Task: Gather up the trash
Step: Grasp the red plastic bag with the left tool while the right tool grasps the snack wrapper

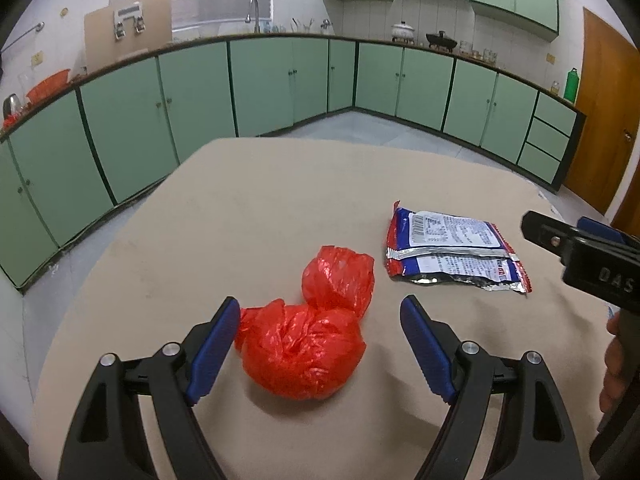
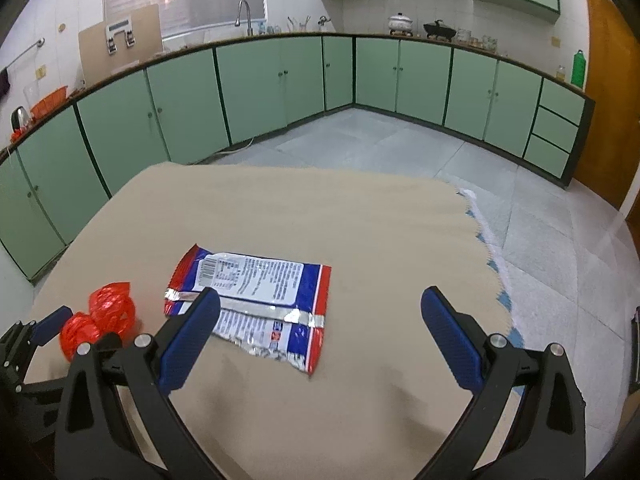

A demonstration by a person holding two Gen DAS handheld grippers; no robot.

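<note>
Nothing collected yet: my left tongs (image 1: 320, 344) gape wide around the red plastic bag (image 1: 308, 344) on the worktop (image 1: 240, 220), unclamped, my right tongs (image 2: 320, 332) open and empty, foil wrapper (image 2: 256, 300) at their 11 o'clock.

Left gripper (image 1: 320, 344): tilting down fwd, jaws standing wide apart, blue pads (image 1: 214, 350) w/ nothing pressed btwn them. Right gripper (image 2: 320, 336): also angling down, jaws spread wide, pads (image 2: 188, 340) gripping nothing. Right gripper showing at right edge of left wrist view, w/ part of a hand (image 1: 614, 364) wrapping its handle.
</note>
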